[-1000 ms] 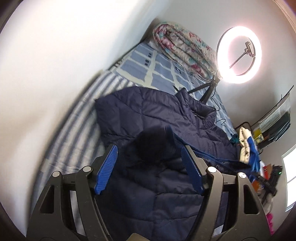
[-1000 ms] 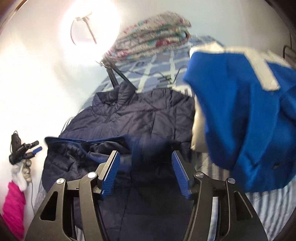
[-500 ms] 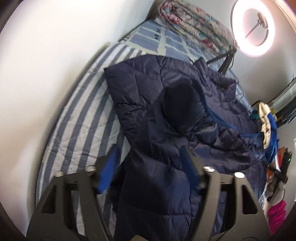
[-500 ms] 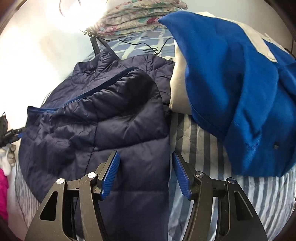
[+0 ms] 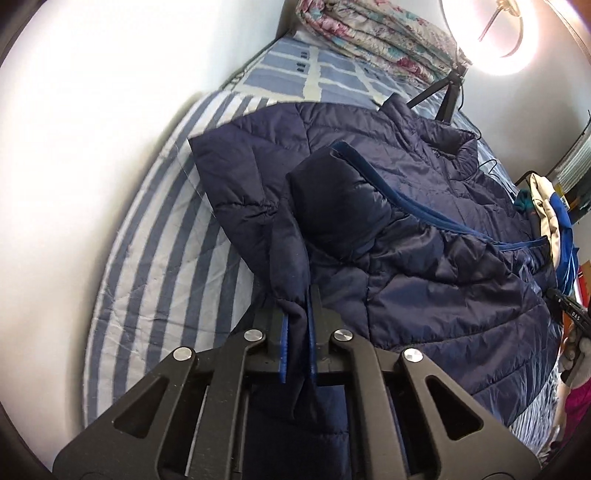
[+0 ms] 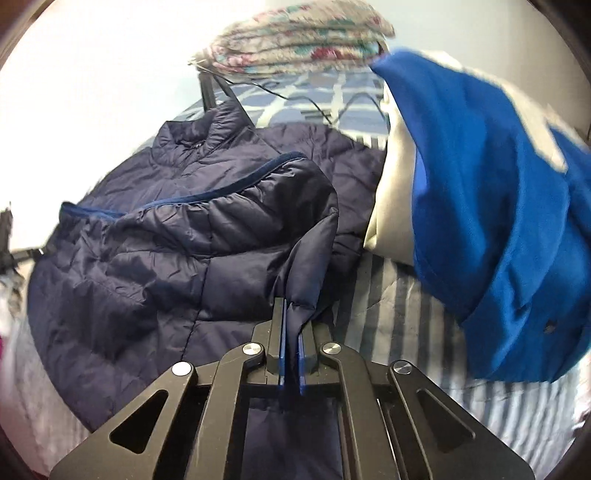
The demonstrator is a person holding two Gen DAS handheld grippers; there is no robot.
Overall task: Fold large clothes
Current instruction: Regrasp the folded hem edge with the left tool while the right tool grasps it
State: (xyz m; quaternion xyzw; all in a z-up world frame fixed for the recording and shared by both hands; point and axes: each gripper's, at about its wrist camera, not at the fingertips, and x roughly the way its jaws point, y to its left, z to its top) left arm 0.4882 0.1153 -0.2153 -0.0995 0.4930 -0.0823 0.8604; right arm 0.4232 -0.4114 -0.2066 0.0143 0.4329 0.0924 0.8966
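Observation:
A navy quilted puffer jacket (image 5: 424,240) with a blue zip edge lies spread on a striped bed cover (image 5: 159,266), one side folded over the body. My left gripper (image 5: 295,314) is shut on a pinch of its near left edge, and the fabric runs between the blue pads. In the right wrist view the same jacket (image 6: 177,251) fills the left half. There my right gripper (image 6: 291,314) is shut on a fold of the jacket's near right edge, which rises out of the pads.
A blue and white garment (image 6: 491,206) is heaped at the right on the striped cover (image 6: 399,317). A folded floral quilt (image 5: 373,33) lies at the bed's far end beside a lit ring light (image 5: 491,33) on a tripod. A white wall (image 5: 92,129) runs along the left.
Both grippers have sunk onto the jacket's near edge and gone from open to shut on its fabric. The jacket's folded side now lies flatter over the body.

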